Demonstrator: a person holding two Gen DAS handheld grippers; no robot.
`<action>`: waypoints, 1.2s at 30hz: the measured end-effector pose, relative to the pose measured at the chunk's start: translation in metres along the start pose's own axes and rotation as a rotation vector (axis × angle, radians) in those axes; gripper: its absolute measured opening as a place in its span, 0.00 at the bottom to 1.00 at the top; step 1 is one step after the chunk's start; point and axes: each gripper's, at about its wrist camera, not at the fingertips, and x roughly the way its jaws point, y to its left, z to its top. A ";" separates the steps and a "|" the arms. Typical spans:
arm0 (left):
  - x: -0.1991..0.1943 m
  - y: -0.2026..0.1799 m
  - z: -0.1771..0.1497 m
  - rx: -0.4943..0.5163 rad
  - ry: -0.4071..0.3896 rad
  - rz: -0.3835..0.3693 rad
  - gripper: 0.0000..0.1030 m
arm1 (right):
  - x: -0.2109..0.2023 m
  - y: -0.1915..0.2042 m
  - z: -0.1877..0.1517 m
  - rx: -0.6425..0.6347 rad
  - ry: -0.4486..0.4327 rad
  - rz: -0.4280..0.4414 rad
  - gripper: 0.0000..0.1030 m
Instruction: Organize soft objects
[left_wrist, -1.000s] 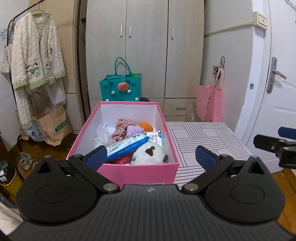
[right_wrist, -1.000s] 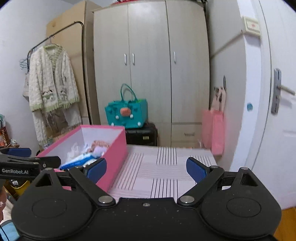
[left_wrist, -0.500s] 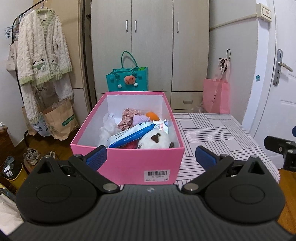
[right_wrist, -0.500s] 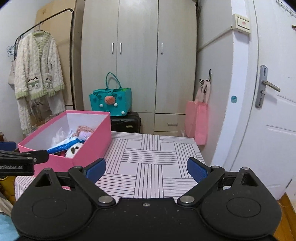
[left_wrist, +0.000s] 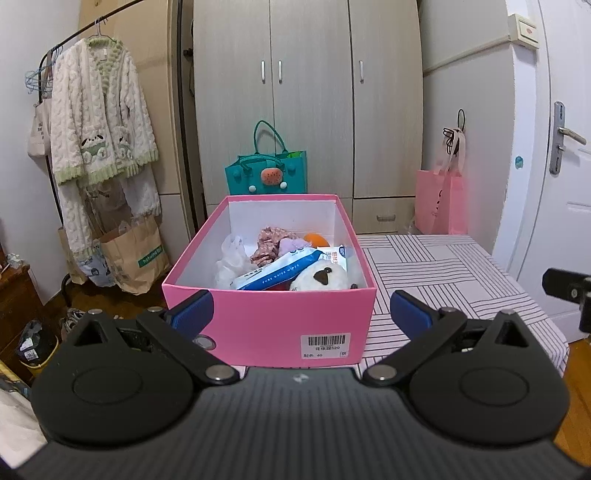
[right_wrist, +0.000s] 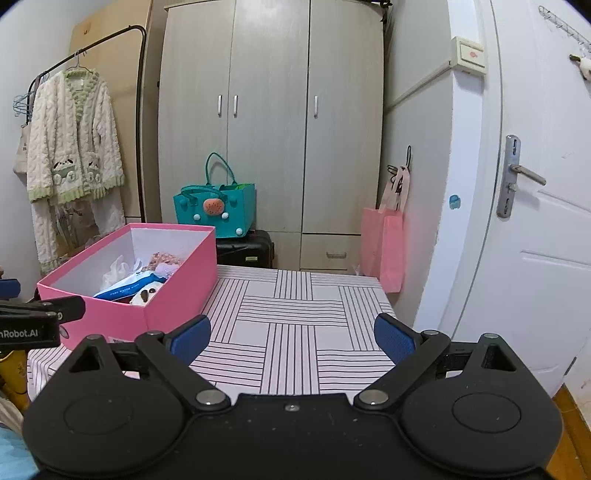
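Note:
A pink box (left_wrist: 258, 325) stands on the left part of the striped table (left_wrist: 443, 266). It holds a white plush toy (left_wrist: 320, 277), a blue wipes pack (left_wrist: 275, 272), a white plastic bag (left_wrist: 231, 258), a patterned cloth (left_wrist: 271, 246) and an orange item (left_wrist: 316, 239). My left gripper (left_wrist: 300, 314) is open and empty, just in front of the box's near wall. My right gripper (right_wrist: 291, 338) is open and empty above the table's near edge, right of the box (right_wrist: 177, 295).
A teal bag (left_wrist: 266, 173) sits behind the box on a black case (right_wrist: 245, 248). A wardrobe (right_wrist: 273, 118) is at the back, a pink bag (right_wrist: 382, 247) by the wall, a door (right_wrist: 535, 221) on the right, hung clothes (left_wrist: 99, 122) on the left.
Both grippers have pulled back and away from the box and table. The box's front wall with its barcode label now shows. Both stay open.

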 end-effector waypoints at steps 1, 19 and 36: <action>-0.001 0.000 -0.001 0.003 -0.003 0.001 1.00 | -0.001 0.000 0.000 -0.001 -0.002 0.001 0.95; 0.002 -0.002 -0.005 0.005 0.001 -0.009 1.00 | -0.001 0.000 -0.009 0.037 -0.021 -0.031 0.96; 0.000 0.008 -0.006 -0.020 -0.069 0.047 1.00 | -0.003 0.008 -0.016 0.022 -0.065 -0.071 0.96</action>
